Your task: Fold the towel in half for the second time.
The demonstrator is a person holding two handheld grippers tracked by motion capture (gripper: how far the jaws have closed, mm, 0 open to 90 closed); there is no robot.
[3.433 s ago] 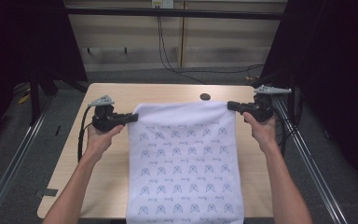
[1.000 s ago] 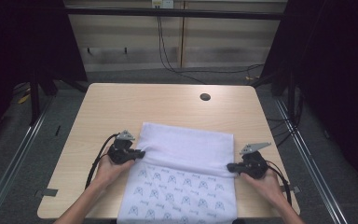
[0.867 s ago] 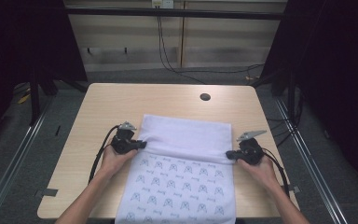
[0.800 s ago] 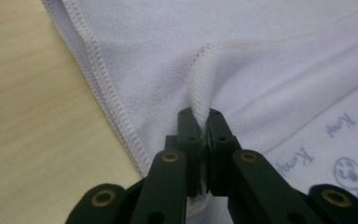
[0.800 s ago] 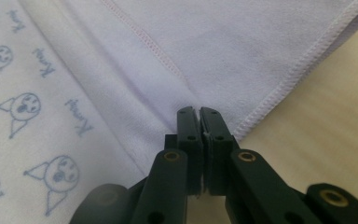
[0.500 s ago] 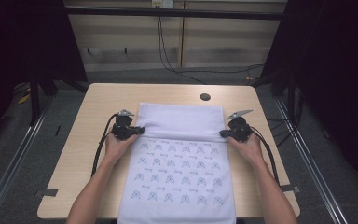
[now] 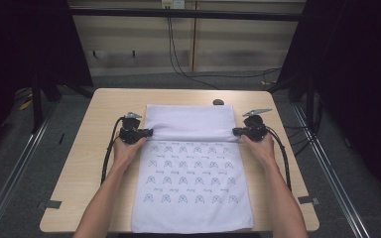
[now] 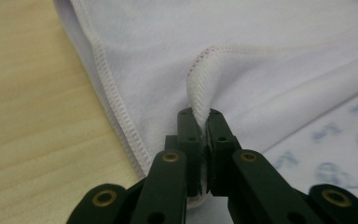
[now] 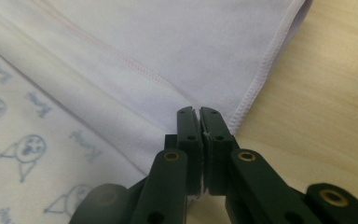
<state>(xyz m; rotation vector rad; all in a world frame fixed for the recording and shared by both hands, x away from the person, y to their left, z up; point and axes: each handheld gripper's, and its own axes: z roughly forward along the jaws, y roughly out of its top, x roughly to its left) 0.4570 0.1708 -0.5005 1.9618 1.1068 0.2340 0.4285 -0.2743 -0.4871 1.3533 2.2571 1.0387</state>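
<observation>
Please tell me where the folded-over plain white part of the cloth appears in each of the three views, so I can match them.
High view: the folded-over plain band lies across the far half of the cloth, between the two claws.
Left gripper view: it covers the upper middle and right, above the jaws.
Right gripper view: it covers the upper left and middle.
Shared landmark: the stitched hem beside the wooden table.

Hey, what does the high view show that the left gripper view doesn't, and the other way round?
The high view alone gives the whole towel with its far part folded back plain side up, the right gripper, both hands and a small dark disc on the table. The left gripper view alone gives the stitched hem bunched between closed jaws. Both share the left gripper shut on the towel's edge, the printed cloth and the wooden tabletop.
</observation>
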